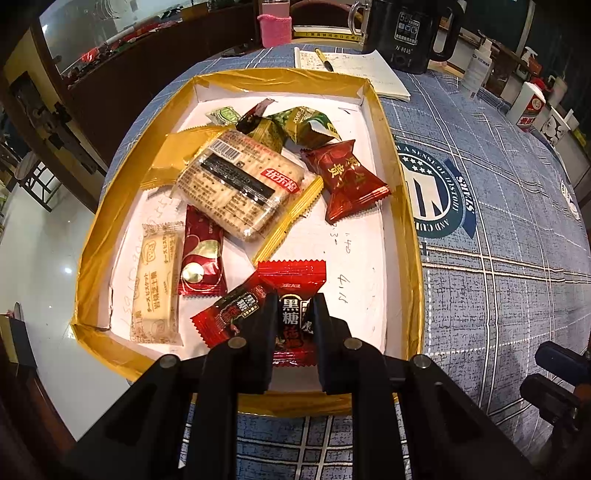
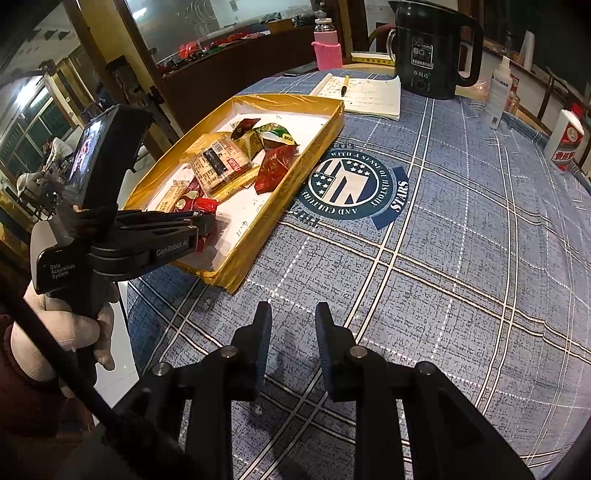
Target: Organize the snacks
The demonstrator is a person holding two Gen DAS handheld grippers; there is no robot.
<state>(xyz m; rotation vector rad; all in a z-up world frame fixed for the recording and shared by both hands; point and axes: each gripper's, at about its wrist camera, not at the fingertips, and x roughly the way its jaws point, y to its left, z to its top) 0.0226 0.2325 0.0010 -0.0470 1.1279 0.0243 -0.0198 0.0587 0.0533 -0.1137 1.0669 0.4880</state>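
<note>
A blue plaid cloth covers the surface — a glossy white floor lies beside it. Beyond the cloth, dark wooden cabinets stand under a glass pane.

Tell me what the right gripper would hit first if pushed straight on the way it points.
The right gripper has nothing between its jaws. It points down at bare blue plaid tablecloth, so the cloth probably comes first. The gold-rimmed cardboard tray lies off to the left, apparently clear of that line.
</note>
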